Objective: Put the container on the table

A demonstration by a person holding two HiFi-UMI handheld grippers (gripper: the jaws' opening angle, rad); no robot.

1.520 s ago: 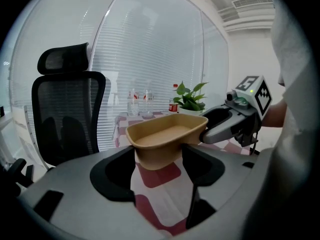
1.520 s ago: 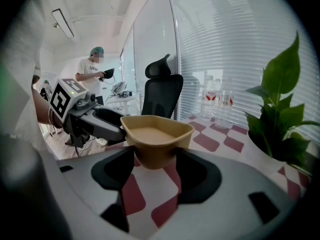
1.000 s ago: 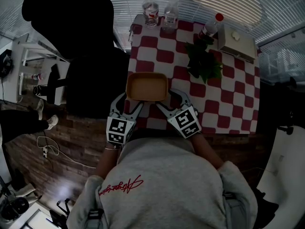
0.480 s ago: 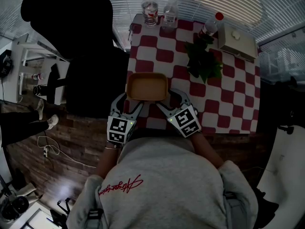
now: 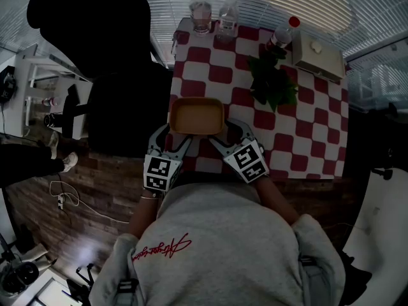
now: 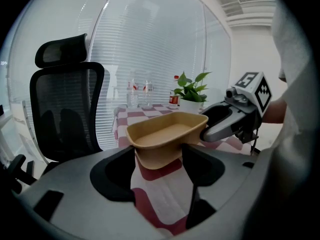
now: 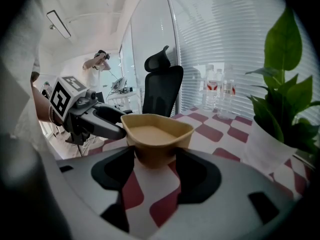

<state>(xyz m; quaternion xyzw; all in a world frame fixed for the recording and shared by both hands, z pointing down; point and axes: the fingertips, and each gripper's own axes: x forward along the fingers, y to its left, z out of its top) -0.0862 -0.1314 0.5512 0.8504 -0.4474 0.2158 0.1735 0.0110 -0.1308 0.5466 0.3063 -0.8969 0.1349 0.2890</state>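
A tan, shallow, empty container (image 5: 196, 115) sits between both grippers over the near left part of the red-and-white checked table (image 5: 306, 139). My left gripper (image 5: 173, 136) is shut on its near left end, jaws against both sides. My right gripper (image 5: 226, 134) is shut on its near right end in the same way. In the left gripper view the container (image 6: 167, 134) fills the gap between the jaws, with the right gripper (image 6: 225, 121) at its far rim. The right gripper view shows the container (image 7: 156, 131) likewise, with the left gripper (image 7: 95, 119) beside it. Whether its base touches the cloth I cannot tell.
A potted plant (image 5: 273, 81) stands mid-table, right of the container. Two water bottles (image 5: 201, 11) (image 5: 227, 19), a red-capped bottle (image 5: 282, 37) and a beige box (image 5: 317, 55) line the far edge. A black office chair (image 5: 121, 94) stands close to the table's left side.
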